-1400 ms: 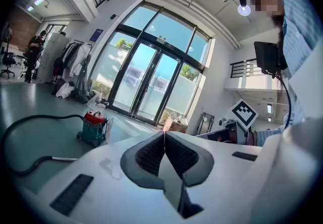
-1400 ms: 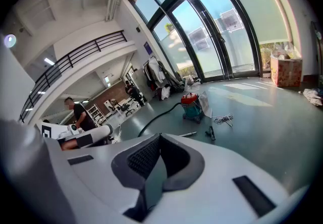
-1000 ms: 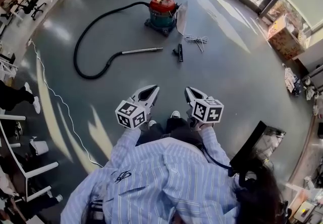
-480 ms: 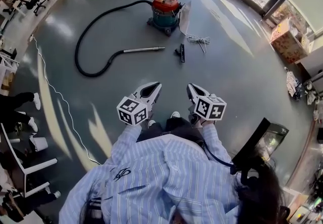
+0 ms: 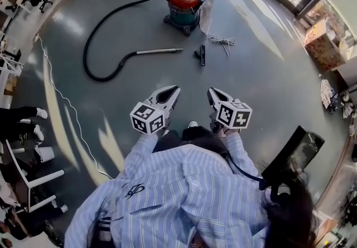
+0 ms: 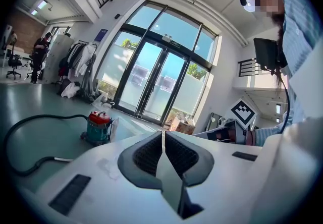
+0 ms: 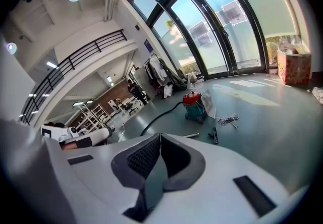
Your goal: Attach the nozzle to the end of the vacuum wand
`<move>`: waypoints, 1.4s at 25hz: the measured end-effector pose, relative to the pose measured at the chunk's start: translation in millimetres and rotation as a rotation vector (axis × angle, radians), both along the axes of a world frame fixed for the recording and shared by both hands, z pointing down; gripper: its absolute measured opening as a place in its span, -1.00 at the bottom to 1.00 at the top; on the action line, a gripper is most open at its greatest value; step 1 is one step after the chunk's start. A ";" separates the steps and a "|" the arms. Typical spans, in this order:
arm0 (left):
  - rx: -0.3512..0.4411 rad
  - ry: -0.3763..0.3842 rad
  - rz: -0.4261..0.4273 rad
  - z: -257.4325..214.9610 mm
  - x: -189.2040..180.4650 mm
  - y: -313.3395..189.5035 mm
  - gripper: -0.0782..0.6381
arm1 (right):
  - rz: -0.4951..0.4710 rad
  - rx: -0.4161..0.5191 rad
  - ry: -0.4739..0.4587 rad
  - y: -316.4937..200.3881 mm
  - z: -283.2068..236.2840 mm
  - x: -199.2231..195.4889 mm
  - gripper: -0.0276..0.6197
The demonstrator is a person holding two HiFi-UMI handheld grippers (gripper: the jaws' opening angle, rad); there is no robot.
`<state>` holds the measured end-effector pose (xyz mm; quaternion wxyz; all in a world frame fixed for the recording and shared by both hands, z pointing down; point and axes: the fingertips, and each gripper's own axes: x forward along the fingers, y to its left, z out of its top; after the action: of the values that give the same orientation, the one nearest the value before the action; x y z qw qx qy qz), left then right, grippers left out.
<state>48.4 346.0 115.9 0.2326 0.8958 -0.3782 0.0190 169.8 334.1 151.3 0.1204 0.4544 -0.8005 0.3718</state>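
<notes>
The left claw [image 5: 174, 90] is pressed together with nothing between its jaws, and the right claw [image 5: 212, 92] is the same. Both are empty, held out ahead of the person's striped shirt and well short of the work.

The nozzle [image 5: 201, 55] lies flat on the floor [image 5: 262, 90], just beside the free end of the wand [image 5: 159, 51] but apart from it, not yet joined.

Several things could go wrong from here:
- Neither claw can take anything until its jaws spread, and coming down on either part while closed would only knock it aside.
- The floor looks smooth and glossy, so the round metal wand would probably roll or skid under a glancing touch.
- The nozzle is small, dark and low, so it leaves little to pinch.
- The wand trails a long black hose [image 5: 85, 54] back to the red-topped canister [image 5: 183, 6]. Lifted near its tip, the wand may be dragged or twisted off line by the hose's weight, so the nozzle would meet it crooked and jam or drop.
- A loose cord [image 5: 223, 42] lies near the nozzle and could snag.

The room is a large open hall with a grey-green polished floor carrying bright patches of daylight. Tall glass doors [image 6: 151, 92] stand behind the canister, a cardboard box [image 5: 323, 46] sits at the right edge, and chairs and racks line the far left.
</notes>
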 end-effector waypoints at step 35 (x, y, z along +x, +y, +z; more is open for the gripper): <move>-0.150 -0.066 0.149 77.8 -129.0 -304.1 -0.76 | 0.180 -0.146 0.001 -255.4 59.9 -89.3 -0.89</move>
<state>-80.6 41.9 193.8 0.2846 0.9004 -0.3153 0.0940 80.5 78.7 211.1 0.1198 0.5148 -0.7271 0.4381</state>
